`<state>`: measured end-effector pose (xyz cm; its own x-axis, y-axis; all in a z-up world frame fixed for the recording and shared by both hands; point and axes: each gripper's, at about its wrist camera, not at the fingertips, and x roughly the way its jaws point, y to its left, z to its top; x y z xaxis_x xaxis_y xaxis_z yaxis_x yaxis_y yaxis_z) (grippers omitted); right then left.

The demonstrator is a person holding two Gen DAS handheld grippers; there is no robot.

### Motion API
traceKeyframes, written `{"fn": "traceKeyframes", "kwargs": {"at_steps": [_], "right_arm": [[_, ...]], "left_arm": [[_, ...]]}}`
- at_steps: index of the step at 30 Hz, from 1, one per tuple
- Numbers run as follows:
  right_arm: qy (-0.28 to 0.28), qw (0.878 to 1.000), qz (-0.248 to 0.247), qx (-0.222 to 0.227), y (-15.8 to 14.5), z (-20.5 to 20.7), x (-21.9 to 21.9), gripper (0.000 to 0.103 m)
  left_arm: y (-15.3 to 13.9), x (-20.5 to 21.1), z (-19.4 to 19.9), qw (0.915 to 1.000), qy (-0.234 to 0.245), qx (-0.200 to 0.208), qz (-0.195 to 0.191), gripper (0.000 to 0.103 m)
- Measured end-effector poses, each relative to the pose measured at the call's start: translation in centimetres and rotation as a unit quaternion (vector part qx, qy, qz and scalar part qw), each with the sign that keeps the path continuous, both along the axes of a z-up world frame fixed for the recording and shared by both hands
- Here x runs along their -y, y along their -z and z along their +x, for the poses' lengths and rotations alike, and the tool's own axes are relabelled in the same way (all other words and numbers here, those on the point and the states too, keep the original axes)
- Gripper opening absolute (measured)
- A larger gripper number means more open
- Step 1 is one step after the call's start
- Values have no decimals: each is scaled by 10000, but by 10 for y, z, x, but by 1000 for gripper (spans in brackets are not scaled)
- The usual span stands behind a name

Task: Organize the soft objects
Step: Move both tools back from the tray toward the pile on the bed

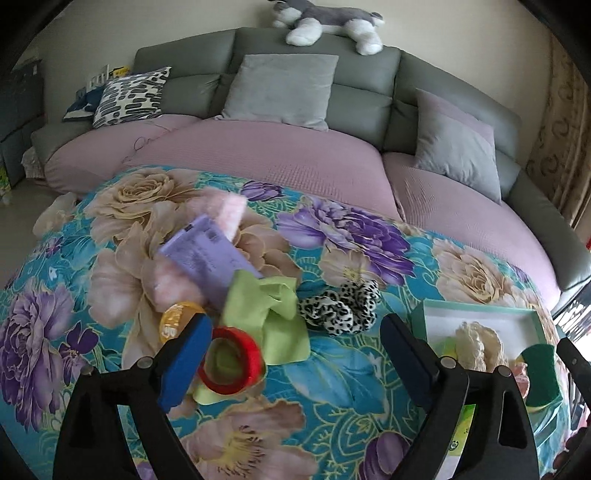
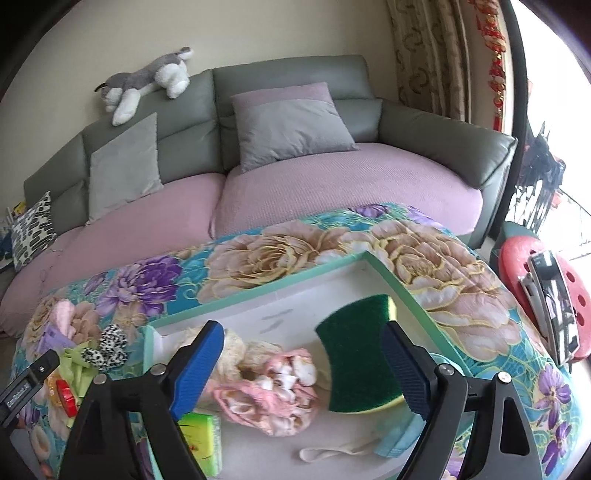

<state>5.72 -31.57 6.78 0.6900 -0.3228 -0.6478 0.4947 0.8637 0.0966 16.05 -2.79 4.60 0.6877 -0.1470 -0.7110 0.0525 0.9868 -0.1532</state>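
Gaping wide, right hand-held gripper w/ green sponge touching one finger.

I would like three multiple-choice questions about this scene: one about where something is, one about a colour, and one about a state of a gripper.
1. Where does the plush dog lie?
A. on top of the sofa back
B. inside the box
C. on the floral blanket

2. What colour is the tape roll near the left gripper?
A. black
B. red
C. white

3. How are the fingers of the right gripper set?
A. pressed together with nothing between
B. spread wide apart
C. closed around the pink cloth

Answers:
1 A: the dog stretches along the top of the grey sofa, above the cushions.
2 B: the ring beside the left gripper's blue pad is bright red, on the green cloth.
3 B: a broad gap separates the two blue pads above the box, with the green sponge next to one pad.
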Motion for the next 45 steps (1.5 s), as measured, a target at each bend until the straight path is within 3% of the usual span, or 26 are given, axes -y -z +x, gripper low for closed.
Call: {"fn": "traceKeyframes", "kwargs": {"at_steps": [13, 20, 34, 45], "right_arm": [[-616, 9978, 163, 193, -8, 16, -49, 89], [-1130, 9930, 332, 69, 0, 32, -86, 89], [-2064, 9767, 507, -298, 21, 57, -151, 89], [-2415, 9662, 633, -645, 45, 75, -178, 89]], "left_arm": [[-14, -37, -4, 9971, -645, 291, 274, 93], [-20, -69, -6, 9930, -1047, 402, 382, 94], [-11, -109, -5, 9887, -1423, 148, 457, 94], [11, -118, 7, 9927, -1130, -357, 211, 94]]}}
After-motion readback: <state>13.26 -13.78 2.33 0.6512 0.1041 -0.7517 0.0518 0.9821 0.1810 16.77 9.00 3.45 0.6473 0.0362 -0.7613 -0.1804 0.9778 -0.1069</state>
